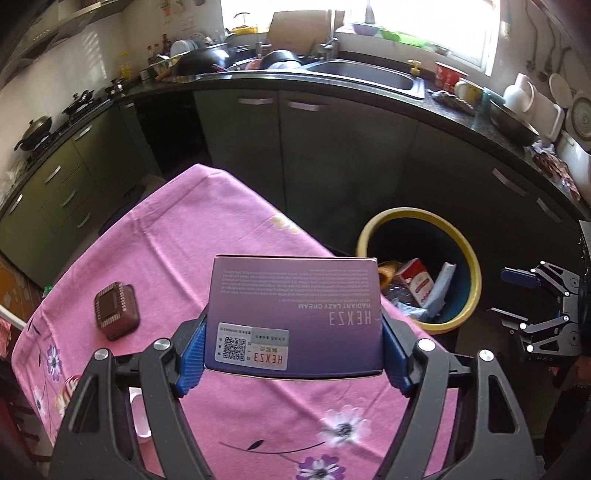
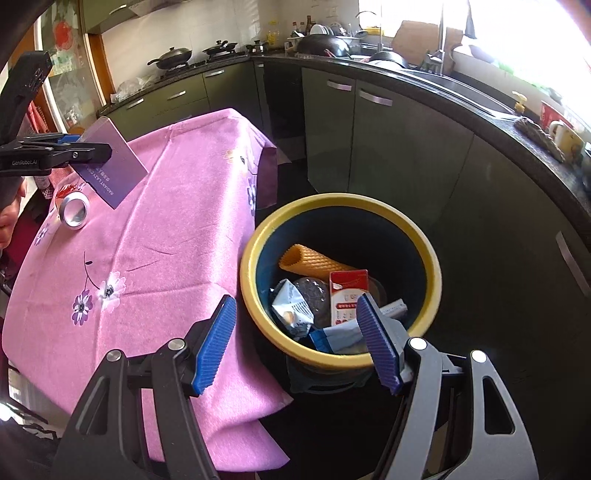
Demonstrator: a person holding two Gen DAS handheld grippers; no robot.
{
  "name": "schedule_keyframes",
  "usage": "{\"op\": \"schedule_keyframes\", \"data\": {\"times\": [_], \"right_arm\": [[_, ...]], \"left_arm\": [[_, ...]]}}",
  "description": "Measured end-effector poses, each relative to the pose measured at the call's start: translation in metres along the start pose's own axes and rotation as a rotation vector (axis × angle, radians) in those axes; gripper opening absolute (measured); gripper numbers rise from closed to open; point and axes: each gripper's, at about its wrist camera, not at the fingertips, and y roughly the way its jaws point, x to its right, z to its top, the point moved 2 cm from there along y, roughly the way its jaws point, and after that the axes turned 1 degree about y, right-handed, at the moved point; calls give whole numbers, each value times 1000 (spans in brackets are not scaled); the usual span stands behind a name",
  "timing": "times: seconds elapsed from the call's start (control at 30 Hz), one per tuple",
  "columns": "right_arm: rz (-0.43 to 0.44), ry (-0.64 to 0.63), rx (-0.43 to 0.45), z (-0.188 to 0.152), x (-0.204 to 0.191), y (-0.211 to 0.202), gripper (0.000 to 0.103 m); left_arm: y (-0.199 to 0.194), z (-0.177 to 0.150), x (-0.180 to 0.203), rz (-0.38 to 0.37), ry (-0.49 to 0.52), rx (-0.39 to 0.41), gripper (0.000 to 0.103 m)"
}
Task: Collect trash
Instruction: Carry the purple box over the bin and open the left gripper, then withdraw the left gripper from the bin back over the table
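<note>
Sunlit window (image 1: 406,22) above dark curved counter (image 1: 461,122), green cabinets (image 2: 399,140), white-tiled wall (image 1: 74,66).

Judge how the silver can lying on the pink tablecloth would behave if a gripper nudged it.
The can lies on its side, so it would probably roll. It looks like thin metal, likely light and easily dented. Its smooth round wall may slip between pads.

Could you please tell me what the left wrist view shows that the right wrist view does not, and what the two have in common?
Only the left wrist view shows the brown square tray on the tablecloth and the printed face of the purple box, clamped in the left gripper.

Only the right wrist view shows the silver can lying on the cloth, the orange foam net in the bin, and the right gripper open and empty.

Both show the pink tablecloth, the yellow-rimmed bin and the red and white carton inside it.
</note>
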Motion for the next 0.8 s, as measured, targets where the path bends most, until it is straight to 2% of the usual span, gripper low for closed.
{"op": "schedule_keyframes", "data": {"times": [0.2,0.53,0.67,0.73,0.8], "right_arm": [[-47,68,28,-23,33,-31,70],[-59,149,7,-49,54,-40,70],[-52,151,-5,-53,50,-38,70],[-46,146,-5,-54,48,-40,70],[-41,146,-4,-55,45,-40,70]], "left_arm": [[32,28,69,-113,77,-7,73],[125,67,158,-204,130,-45,73],[159,63,176,-196,124,-94,74],[159,57,174,-216,96,-106,74],[145,49,164,-242,64,-93,78]]}}
